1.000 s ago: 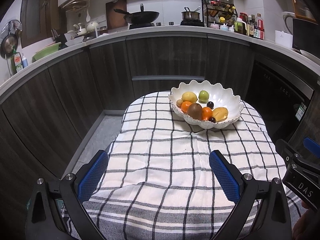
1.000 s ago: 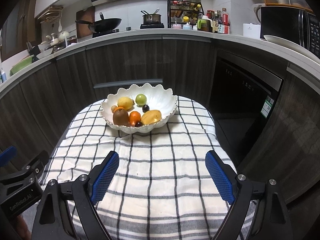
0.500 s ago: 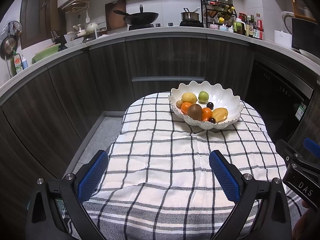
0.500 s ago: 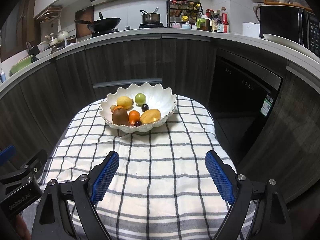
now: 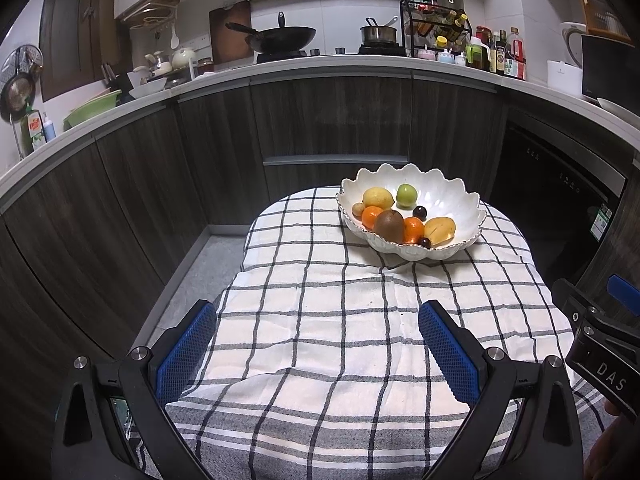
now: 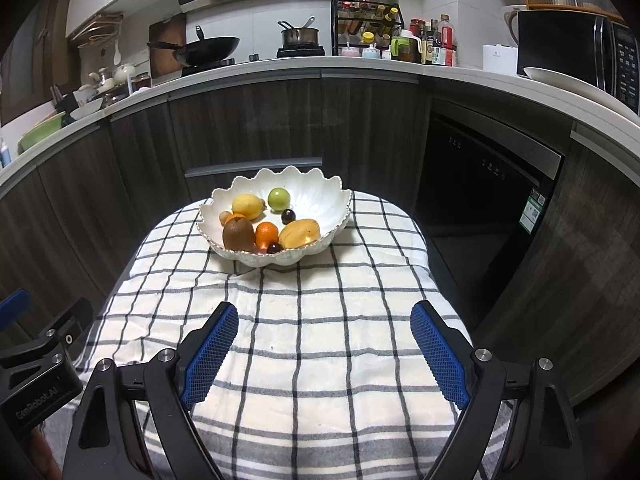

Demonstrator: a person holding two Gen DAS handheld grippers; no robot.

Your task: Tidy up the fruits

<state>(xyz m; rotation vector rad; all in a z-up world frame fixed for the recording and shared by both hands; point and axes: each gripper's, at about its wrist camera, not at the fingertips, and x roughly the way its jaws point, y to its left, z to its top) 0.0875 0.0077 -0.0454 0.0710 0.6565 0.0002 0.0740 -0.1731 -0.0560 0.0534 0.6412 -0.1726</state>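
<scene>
A white scalloped bowl (image 5: 452, 196) (image 6: 316, 194) stands at the far end of a checked cloth (image 5: 320, 320) (image 6: 320, 320). In it lie several fruits: a brown kiwi (image 5: 389, 225) (image 6: 238, 233), oranges (image 5: 413, 229) (image 6: 267, 234), a lemon (image 5: 377, 197) (image 6: 246, 205), a green fruit (image 5: 407, 195) (image 6: 279, 198), a yellow mango (image 5: 440, 230) (image 6: 299, 233) and dark grapes (image 5: 419, 212) (image 6: 288, 216). My left gripper (image 5: 318, 326) hangs open over the near cloth, with nothing between its blue pads. My right gripper (image 6: 324, 322) is open too, well short of the bowl.
Dark cabinets and a curved counter ring the table. On the counter stand a wok (image 5: 280, 38), a pot (image 5: 378, 34), a bottle rack (image 5: 436, 32) and a microwave (image 6: 576, 48). A dark oven front (image 6: 492, 184) lies to the right. The right gripper's body (image 5: 600, 344) shows beside the left.
</scene>
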